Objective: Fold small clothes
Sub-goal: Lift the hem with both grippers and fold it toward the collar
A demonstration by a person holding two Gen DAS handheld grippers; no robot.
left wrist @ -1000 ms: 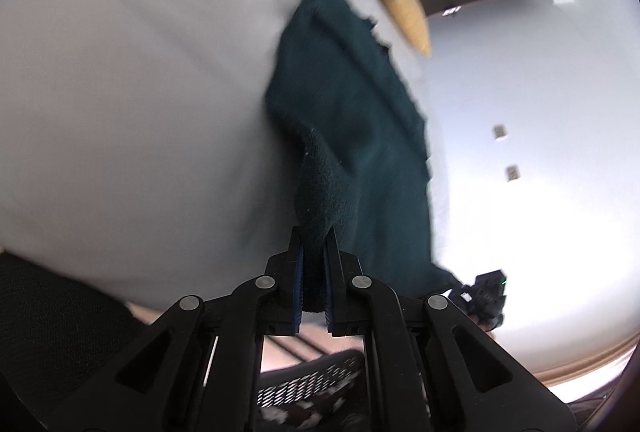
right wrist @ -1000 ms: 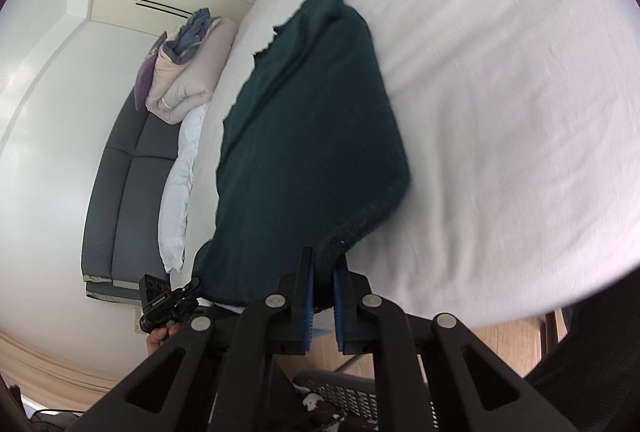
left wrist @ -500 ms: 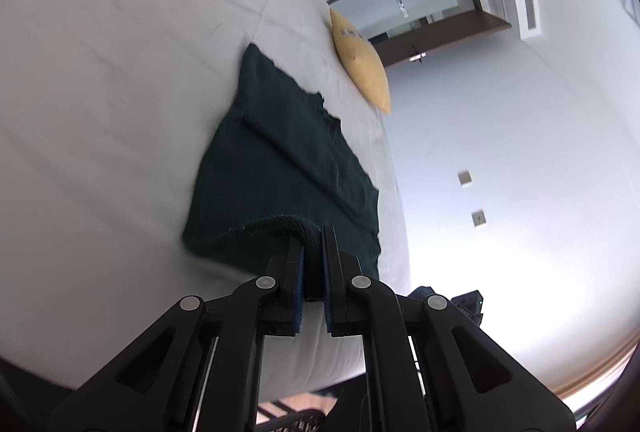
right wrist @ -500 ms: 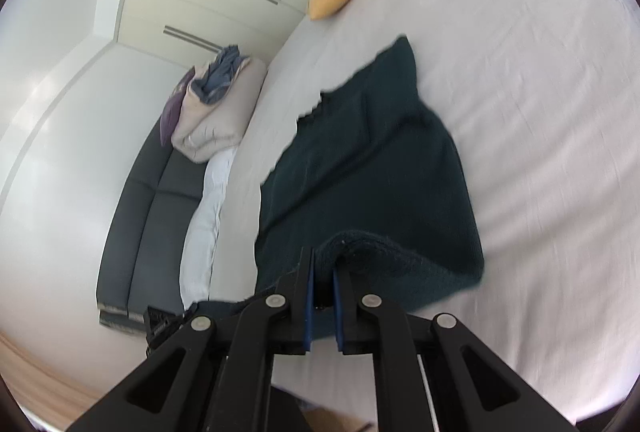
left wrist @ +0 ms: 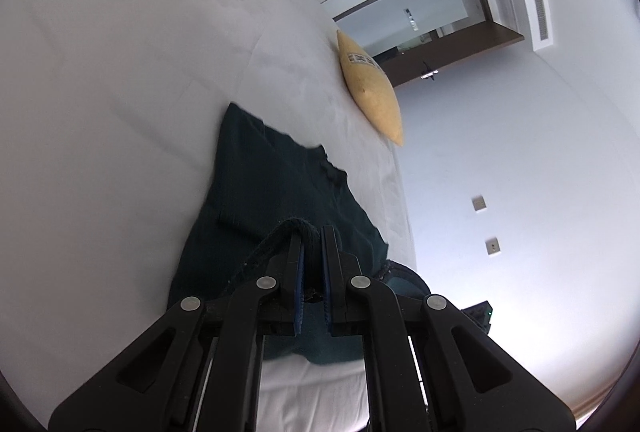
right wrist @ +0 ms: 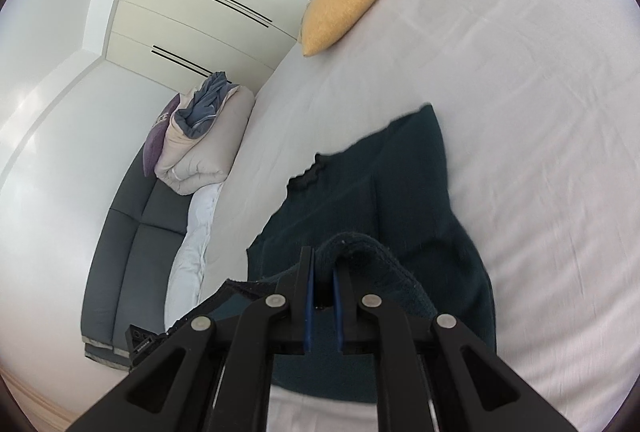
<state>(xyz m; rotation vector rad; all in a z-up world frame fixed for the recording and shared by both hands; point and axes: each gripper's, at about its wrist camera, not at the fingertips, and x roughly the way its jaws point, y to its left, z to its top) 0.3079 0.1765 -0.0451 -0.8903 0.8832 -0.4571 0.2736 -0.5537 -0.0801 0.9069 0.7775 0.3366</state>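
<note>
Bedsheet, white and lightly creased (left wrist: 120,80), carries a dark teal knitted garment (left wrist: 256,192) spread near the bed's near edge, its far end with a ruffled neckline pointing toward a mustard-yellow cushion (left wrist: 372,92) at the far edge. Left gripper (left wrist: 311,236) is clamped on the garment's near hem, a fold of thick knit bunched between the blue-lined jaws and lifted off the sheet. Right gripper (right wrist: 323,260) pinches another part of the same hem, which arches up over its fingers; jaws nearly together on the cloth. Between the two grips the hem hangs raised above the rest of the garment. Beside the bed: dark grey sofa (right wrist: 132,244) bearing a heap of beige and blue bedding (right wrist: 204,140).
</note>
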